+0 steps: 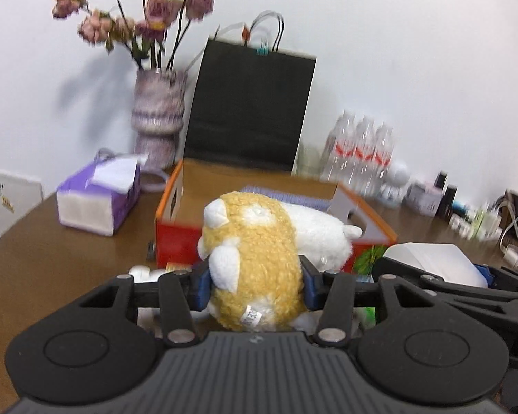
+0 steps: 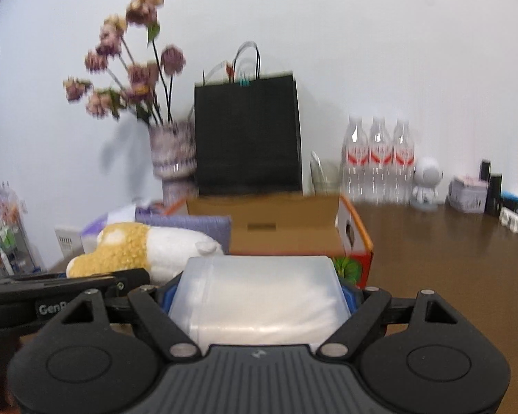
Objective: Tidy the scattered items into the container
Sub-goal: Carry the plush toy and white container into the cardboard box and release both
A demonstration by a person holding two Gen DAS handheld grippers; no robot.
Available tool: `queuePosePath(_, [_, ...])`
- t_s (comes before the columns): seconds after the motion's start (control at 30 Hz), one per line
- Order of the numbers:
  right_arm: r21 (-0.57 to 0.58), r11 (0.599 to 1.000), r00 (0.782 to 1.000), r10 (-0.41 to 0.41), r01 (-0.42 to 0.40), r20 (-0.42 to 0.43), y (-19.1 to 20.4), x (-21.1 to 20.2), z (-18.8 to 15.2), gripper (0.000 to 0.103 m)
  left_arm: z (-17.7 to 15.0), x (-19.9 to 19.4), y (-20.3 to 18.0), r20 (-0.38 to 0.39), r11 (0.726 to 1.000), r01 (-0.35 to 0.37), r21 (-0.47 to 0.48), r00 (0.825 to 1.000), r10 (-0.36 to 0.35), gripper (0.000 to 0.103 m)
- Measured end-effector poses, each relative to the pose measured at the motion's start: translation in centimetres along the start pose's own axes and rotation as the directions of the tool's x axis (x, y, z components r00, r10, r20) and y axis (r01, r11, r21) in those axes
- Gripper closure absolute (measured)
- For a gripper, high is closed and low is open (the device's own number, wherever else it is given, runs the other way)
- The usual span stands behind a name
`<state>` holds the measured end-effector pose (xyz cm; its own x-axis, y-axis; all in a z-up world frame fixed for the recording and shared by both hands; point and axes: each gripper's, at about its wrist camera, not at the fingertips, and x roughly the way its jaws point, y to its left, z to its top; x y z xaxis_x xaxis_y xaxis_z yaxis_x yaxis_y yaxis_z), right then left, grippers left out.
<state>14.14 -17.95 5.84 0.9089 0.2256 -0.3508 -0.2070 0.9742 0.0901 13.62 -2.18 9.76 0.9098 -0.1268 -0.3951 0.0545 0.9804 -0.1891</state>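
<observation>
My left gripper [image 1: 255, 284] is shut on a yellow and white plush toy [image 1: 259, 248], held above the table in front of the open orange cardboard box [image 1: 169, 203]. The plush also shows in the right wrist view [image 2: 145, 246]. My right gripper [image 2: 259, 296] is shut on a translucent white plastic pack [image 2: 262, 293], held just before the box's [image 2: 357, 231] near edge. The pack also shows at the right of the left wrist view [image 1: 431, 258]. A purple item [image 2: 190, 224] lies inside the box at its left.
On the brown table [image 2: 449, 258] stand a vase of dried flowers [image 1: 159, 117], a black paper bag [image 1: 248, 110], a purple tissue pack [image 1: 96, 200], three water bottles [image 2: 378, 158], a white figurine [image 2: 426, 183] and small boxes [image 2: 469, 193]. Small items [image 1: 145, 272] lie under the left gripper.
</observation>
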Motion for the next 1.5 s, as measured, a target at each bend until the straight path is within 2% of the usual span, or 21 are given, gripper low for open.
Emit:
queuePosePath(0.13, [0.003,1.000,0.998,0.000,0.000,0.064,-0.1,0.9,2.7,0.022,2.7,0.7,-0.2,0.051,1.000,0.010,-0.012,0.999,-0.009,0.053])
queuePosePath(0.37, [0.042,0.998,0.994,0.041,-0.046,0.105,-1.4,2.6,5.1,0.022,4.3,1.7,1.2,0.057,0.994,0.071,-0.080,0.996,-0.067,0.053])
queuePosePath(0.73, [0.069,0.996,0.992,0.045,-0.054,0.122,-2.7,7.0,8.5,0.022,8.8,5.3,1.9,0.105,0.995,0.055,-0.085,0.993,-0.046,0.053])
queuePosePath(0.9, [0.089,0.995,0.997,0.033,-0.039,0.067,-3.1,10.9,9.0,0.022,8.2,9.3,2.4,0.021,0.994,0.046,-0.095,0.999,-0.044,0.053])
queuePosePath(1.03, [0.081,0.997,0.999,0.020,-0.018,-0.029,-3.6,14.5,7.8,0.022,6.4,12.7,2.7,-0.059,0.992,0.023,-0.124,0.998,-0.031,0.053])
queuePosePath(1.27, [0.067,0.998,0.985,-0.005,0.016,-0.173,-4.1,18.6,5.8,0.022,4.1,16.6,3.8,-0.145,0.984,0.000,-0.180,0.989,-0.027,0.053])
queuePosePath(1.5, [0.047,0.998,0.973,-0.022,0.034,-0.232,-3.9,20.4,4.5,0.022,3.4,18.5,4.6,-0.194,0.984,-0.019,-0.176,0.981,-0.016,0.053])
